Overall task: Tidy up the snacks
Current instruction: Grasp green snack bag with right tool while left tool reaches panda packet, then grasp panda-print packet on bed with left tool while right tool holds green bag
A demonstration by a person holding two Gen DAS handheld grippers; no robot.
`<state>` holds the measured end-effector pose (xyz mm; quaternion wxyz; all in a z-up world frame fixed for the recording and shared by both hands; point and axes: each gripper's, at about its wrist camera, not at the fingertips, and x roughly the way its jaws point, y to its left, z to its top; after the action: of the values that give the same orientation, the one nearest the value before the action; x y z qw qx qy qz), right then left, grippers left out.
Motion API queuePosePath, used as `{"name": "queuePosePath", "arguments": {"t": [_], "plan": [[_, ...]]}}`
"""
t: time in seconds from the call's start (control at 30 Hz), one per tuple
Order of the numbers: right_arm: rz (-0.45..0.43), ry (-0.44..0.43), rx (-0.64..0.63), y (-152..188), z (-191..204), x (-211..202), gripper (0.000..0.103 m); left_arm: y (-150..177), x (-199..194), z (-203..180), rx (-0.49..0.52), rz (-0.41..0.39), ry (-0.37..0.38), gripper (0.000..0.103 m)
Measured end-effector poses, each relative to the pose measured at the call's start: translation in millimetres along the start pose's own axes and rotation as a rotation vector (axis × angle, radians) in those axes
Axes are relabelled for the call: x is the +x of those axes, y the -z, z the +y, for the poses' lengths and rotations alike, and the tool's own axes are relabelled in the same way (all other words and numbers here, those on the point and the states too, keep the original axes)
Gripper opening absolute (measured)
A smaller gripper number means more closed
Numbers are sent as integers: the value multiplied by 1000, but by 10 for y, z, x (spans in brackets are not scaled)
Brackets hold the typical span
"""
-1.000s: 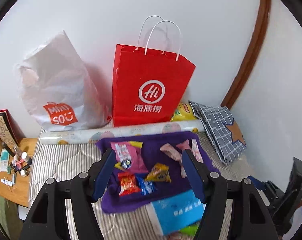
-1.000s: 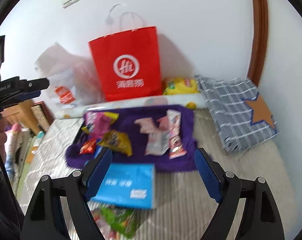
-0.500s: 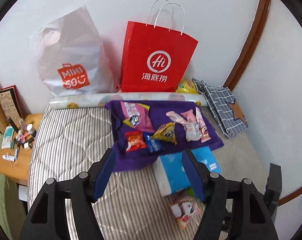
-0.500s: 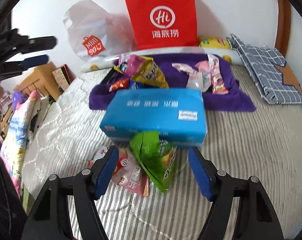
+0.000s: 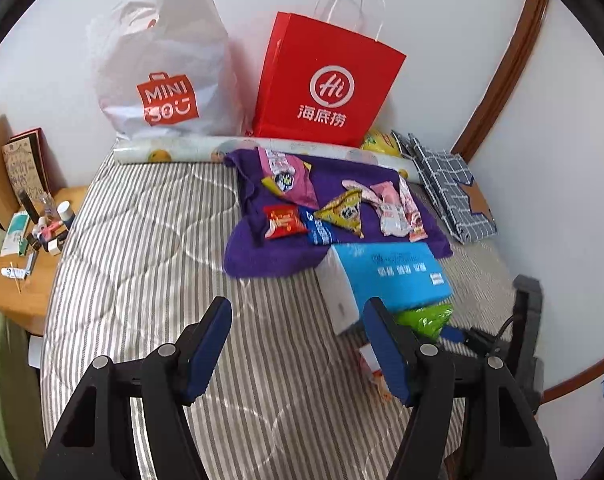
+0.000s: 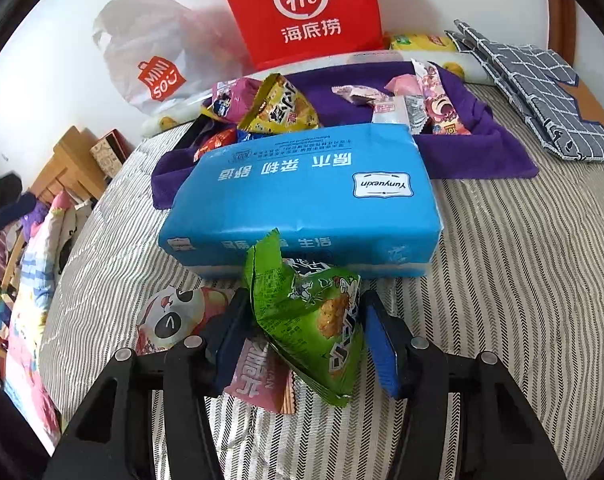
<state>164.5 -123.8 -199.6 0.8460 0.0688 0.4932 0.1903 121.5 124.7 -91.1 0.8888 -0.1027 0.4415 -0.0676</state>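
Several snack packets lie on a purple cloth [image 5: 278,256] [image 6: 481,156] on the striped bed. A blue tissue pack [image 6: 302,200] [image 5: 389,276] lies in front of the cloth. A green snack bag [image 6: 309,312] [image 5: 421,316] lies against the tissue pack, partly on a pink panda packet [image 6: 174,320]. My right gripper [image 6: 302,304] is open with its jaws on either side of the green bag, and I cannot tell whether they touch it. My left gripper [image 5: 296,320] is open and empty above bare bedding, left of the tissue pack.
A red paper bag [image 5: 325,84] and a white Miniso bag [image 5: 166,68] stand against the back wall behind a rolled sheet [image 5: 174,152]. A checked blue cloth [image 5: 449,188] lies at the right. A wooden side table [image 5: 30,256] with small items stands left of the bed.
Both grippers have pulled back and lowered. The right gripper has come down around the green snack bag, its jaws narrower than before. The left gripper stays open over the bedding.
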Motion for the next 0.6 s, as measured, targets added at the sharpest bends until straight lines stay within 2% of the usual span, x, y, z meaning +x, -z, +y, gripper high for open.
{"name": "queuePosePath", "arguments": {"t": [0.1,0.33,0.5,0.6], "plan": [[-36,5,-15,28,-3,-142,51,105,52,-30,2,14,3,66],[-99,30,28,133,-245,-542,50,409,333,-145,-8,101,50,66],[-123,82,35,225,-454,-741,50,520,499,-375,3,139,108,66],[-141,99,45,287,-583,-844,50,553,623,-529,19,161,109,66]]}}
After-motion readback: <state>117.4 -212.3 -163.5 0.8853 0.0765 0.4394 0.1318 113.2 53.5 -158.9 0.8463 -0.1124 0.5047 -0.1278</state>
